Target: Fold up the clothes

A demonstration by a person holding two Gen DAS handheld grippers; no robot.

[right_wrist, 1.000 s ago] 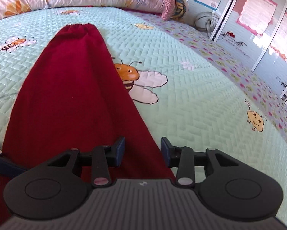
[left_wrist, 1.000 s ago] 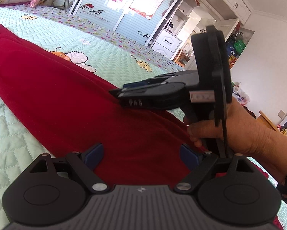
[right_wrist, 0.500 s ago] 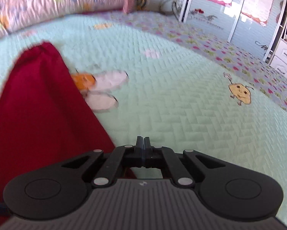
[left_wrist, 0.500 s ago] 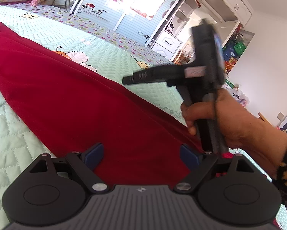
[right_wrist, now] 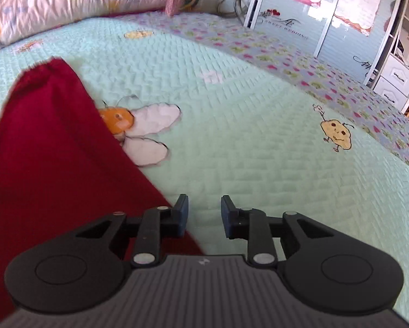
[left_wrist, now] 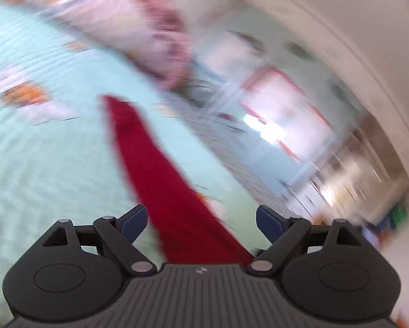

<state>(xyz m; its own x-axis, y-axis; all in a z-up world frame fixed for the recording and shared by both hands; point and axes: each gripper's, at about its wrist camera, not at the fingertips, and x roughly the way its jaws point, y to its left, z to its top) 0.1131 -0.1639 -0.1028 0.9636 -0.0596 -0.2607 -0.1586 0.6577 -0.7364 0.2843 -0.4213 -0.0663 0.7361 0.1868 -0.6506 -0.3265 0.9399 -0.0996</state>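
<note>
My concern is a missed pinch: the long dark-red knit garment (right_wrist: 54,164) lies flat on the mint-green quilted bed cover (right_wrist: 259,150), so the right gripper (right_wrist: 204,213), its jaws opening on nothing beside the hem, could catch quilt. The left gripper (left_wrist: 201,221) hangs over the cloth, jaws wide apart and holding nothing, in a heavily blurred view.

The left tongs (left_wrist: 201,220) gape wide with nothing gripped, poised above the long dark-red cloth garment (left_wrist: 160,180). The right tongs (right_wrist: 204,214) are opening, empty, tipped downward just off that garment's right edge, their left pad (right_wrist: 183,209) over it.
</note>
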